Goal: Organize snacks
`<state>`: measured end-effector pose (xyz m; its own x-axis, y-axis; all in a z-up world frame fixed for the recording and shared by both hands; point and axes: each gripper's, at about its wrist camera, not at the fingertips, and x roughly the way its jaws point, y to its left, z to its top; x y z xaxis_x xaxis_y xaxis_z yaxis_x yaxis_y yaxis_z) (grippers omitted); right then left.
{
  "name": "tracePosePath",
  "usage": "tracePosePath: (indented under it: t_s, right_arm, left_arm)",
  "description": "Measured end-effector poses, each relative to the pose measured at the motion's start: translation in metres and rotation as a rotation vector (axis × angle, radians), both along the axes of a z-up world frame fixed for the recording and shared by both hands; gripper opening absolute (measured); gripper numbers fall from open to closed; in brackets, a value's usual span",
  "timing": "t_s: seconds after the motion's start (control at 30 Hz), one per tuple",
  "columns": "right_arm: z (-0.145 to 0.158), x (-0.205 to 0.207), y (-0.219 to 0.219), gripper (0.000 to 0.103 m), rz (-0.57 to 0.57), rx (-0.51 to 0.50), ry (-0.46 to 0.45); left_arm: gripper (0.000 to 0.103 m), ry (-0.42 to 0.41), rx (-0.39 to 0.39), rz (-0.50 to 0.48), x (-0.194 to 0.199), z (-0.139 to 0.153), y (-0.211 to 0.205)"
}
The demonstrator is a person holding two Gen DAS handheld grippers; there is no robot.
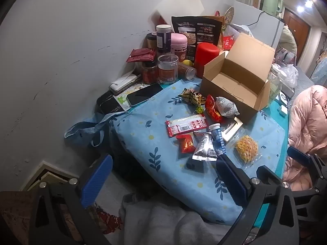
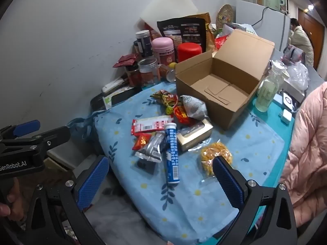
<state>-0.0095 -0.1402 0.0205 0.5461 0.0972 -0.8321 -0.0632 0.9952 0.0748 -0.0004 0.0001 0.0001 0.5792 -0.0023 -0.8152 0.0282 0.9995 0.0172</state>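
Several snacks lie on a blue floral cloth [image 1: 143, 134] [image 2: 192, 200]: a blue tube [image 1: 217, 137] [image 2: 172, 153], a silver pouch [image 1: 204, 147] [image 2: 152, 147], a red flat packet [image 1: 187, 125] [image 2: 152, 125], a small red packet [image 1: 186, 143] [image 2: 141, 141], a yellow snack bag [image 1: 246, 148] [image 2: 212, 157] and a grey-white pouch [image 1: 225, 107] [image 2: 193, 108]. An open empty cardboard box [image 1: 237, 81] [image 2: 222, 87] stands behind them. My left gripper [image 1: 163, 181] is open and empty, before the snacks. My right gripper [image 2: 161, 185] is open and empty, with the blue tube's near end between its fingers.
Jars, a red canister [image 1: 205, 58] [image 2: 189, 52] and a black bag [image 1: 196, 34] crowd the back by the wall. A phone [image 1: 144, 96] lies at left. A glass bottle [image 2: 268, 87] stands right of the box. A pink jacket [image 2: 306, 153] is at right.
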Motion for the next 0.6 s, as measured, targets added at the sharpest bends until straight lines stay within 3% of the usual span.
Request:
tracePosePath:
  t_s: [0.6]
  right_arm:
    - [-0.0028, 0.0000, 0.0046, 0.103, -0.004, -0.006, 0.008]
  left_arm:
    - [0.103, 0.006, -0.040, -0.015, 0.0016, 0.0004, 0.0018]
